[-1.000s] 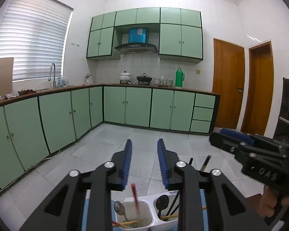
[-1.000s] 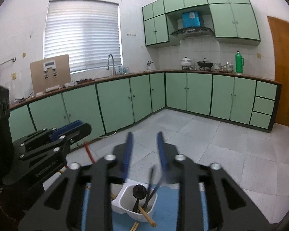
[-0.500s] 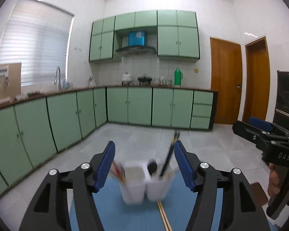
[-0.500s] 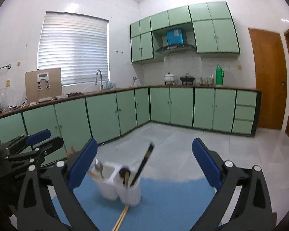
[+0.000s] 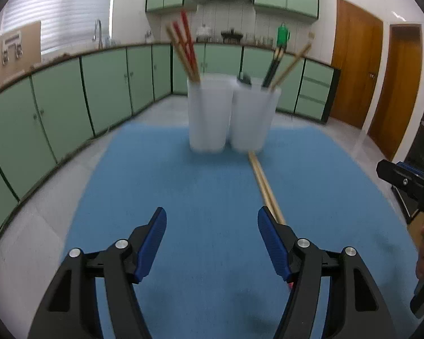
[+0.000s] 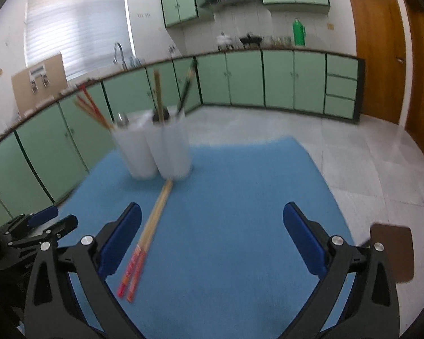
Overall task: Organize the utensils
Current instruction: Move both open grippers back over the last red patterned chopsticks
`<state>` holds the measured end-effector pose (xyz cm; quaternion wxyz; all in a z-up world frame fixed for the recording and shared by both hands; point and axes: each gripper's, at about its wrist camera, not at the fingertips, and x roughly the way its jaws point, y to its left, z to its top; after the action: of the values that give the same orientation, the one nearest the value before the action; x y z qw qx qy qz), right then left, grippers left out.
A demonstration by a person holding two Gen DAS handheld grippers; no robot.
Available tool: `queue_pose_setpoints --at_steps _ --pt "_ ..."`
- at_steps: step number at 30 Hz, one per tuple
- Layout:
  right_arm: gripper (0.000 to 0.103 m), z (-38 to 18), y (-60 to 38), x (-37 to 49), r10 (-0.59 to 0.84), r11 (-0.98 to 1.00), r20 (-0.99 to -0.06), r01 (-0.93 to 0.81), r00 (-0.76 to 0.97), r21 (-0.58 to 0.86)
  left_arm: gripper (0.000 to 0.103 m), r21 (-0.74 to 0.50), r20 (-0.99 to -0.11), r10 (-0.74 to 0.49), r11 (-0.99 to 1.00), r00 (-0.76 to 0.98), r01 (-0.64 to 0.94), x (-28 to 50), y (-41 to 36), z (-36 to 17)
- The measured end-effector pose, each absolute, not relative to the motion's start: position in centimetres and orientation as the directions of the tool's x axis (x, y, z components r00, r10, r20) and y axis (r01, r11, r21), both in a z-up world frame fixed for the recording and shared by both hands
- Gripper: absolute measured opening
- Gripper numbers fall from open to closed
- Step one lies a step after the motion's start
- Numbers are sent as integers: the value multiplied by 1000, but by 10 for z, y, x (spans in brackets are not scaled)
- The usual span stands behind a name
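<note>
On the blue mat, the left gripper hovers low with its jaws spread wide and nothing between them. Farther back stands the white plastic two-compartment utensil holder, upright, with chopsticks and a dark spoon already in it. To its right, a loose pair of wooden chopsticks with red ends lies flat on the mat, one end touching the holder's base. The right gripper hangs wide open and empty, the pair just beside its left finger. Judging by this, the pick-up step is in hand; next, one gripper must straddle the pair and close.
</note>
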<state>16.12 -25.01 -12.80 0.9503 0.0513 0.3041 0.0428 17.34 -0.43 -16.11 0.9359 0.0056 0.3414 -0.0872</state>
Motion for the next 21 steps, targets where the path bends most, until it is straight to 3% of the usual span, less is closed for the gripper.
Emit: queue_pose_setpoints --at_steps 18,21 --pt "97 -190 -182 141 137 989 -691 -131 709 62 66 -10 -732 -81 994 677 108 157 11 -195" --pt "89 -194 -171 140 142 987 -706 -152 694 49 66 -10 -733 -75 995 676 100 157 16 -195"
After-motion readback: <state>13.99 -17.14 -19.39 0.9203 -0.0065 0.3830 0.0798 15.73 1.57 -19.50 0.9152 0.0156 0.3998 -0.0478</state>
